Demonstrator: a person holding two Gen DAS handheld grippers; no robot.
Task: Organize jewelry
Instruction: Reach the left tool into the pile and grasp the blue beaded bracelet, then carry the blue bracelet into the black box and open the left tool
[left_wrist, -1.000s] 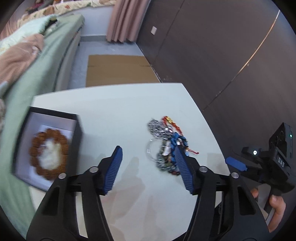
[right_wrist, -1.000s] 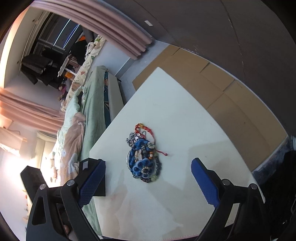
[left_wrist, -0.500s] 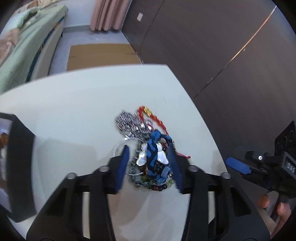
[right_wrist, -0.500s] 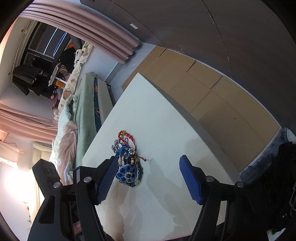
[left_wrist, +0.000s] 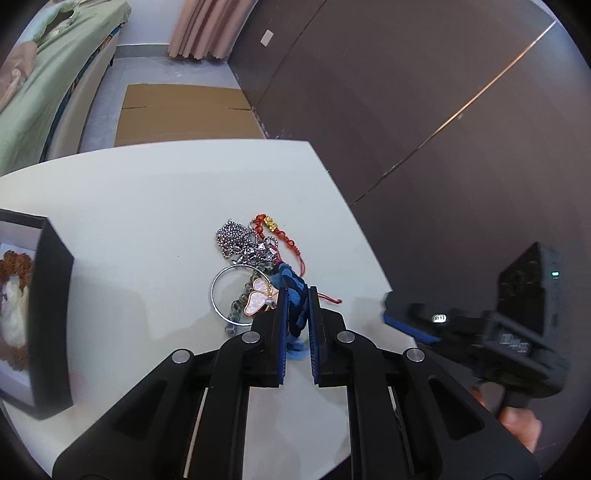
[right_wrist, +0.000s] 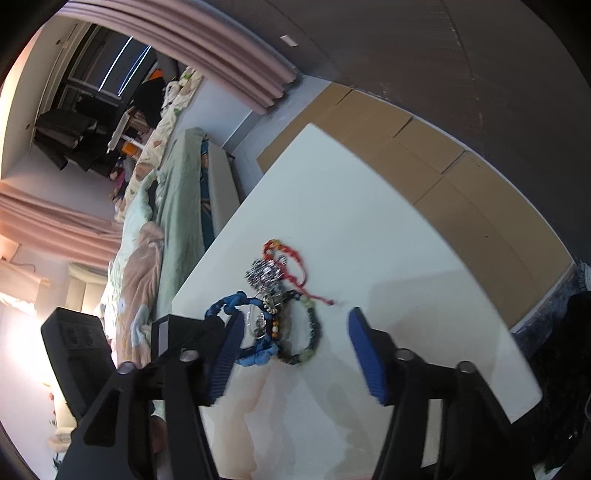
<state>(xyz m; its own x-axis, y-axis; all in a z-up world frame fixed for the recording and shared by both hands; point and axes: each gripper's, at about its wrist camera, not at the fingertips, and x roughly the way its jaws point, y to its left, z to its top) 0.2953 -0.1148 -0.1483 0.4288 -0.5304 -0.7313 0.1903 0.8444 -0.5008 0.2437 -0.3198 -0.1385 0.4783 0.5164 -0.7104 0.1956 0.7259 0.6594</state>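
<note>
left wrist view: the left gripper (left_wrist: 295, 295) points down at a white table (left_wrist: 147, 206). its jaws are closing, and the blue pads already pinch a blue braided bracelet (left_wrist: 291, 284), which passes between them and shows again below as a lighter blue loop. the bracelet belongs to a jewelry pile (left_wrist: 258, 266) lying right of the table's middle. in the pile: a silver bangle (left_wrist: 218, 295) flat on the table, a pale butterfly pendant (left_wrist: 258, 299) touching the left pad's outer side, a silver chain (left_wrist: 232, 236) at the far end, and a red cord with a gold bead (left_wrist: 275, 229) beside the chain. an open black box (left_wrist: 51, 314) stands at the table's left edge; a brown bead bracelet (left_wrist: 14, 266) lies inside it, partly cut off by the frame. the right gripper's body (left_wrist: 480, 328) enters blurred from the right, with a hand (left_wrist: 517, 424) below it.

right wrist view: the right gripper (right_wrist: 291, 354) hovers over the same table (right_wrist: 406, 258). its jaws are closing but the pads grip nothing; the pile (right_wrist: 284, 302) lies between and ahead of them. the blue bracelet (right_wrist: 236, 302) arches up at the left pad, touching it. a dark and green bead bracelet (right_wrist: 310, 332) lies on the table between the pads. the red cord (right_wrist: 288, 254) lies at the pile's far end. a bed with green bedding (right_wrist: 173, 206) stands beyond the table.
</note>
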